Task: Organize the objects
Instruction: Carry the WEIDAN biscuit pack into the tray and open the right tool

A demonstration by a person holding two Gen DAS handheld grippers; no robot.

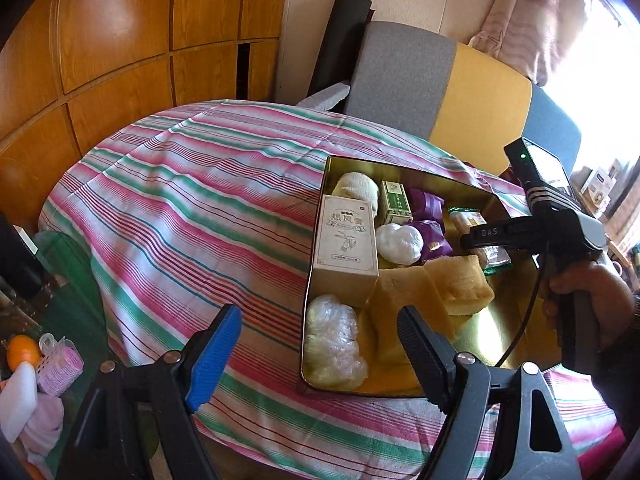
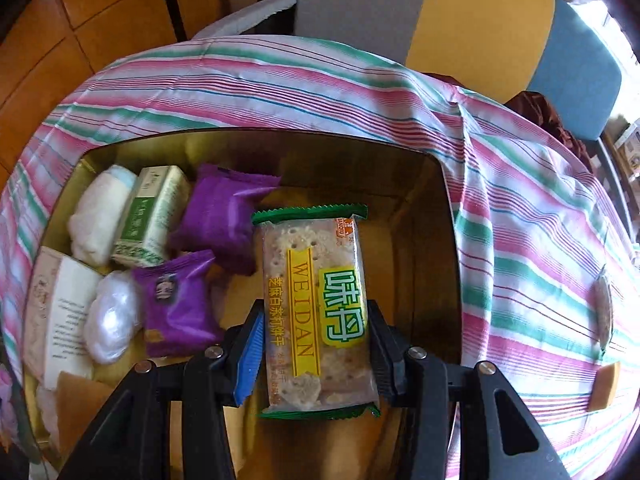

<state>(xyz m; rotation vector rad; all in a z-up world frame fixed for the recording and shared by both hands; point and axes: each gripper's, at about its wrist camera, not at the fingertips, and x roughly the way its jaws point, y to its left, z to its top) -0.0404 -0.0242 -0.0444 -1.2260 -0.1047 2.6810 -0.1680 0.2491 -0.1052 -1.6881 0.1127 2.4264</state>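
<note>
Striped-cloth-covered surface [image 1: 180,200] carries the open gold metal tin [image 2: 452,240], over whose bare right half the right gripper [image 2: 316,344] jaws pinch a green-edged clear cracker packet [image 2: 316,312], likely lowering then release clear of purple foil pouches [image 2: 180,304] left; left gripper [image 1: 316,352] jaws spread, empty.

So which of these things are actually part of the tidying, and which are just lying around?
Part of the job:
gold tin
cracker packet, gripped by right gripper
purple snack packs
green box
left gripper, open

Lying about:
striped tablecloth
chair
orange
</note>
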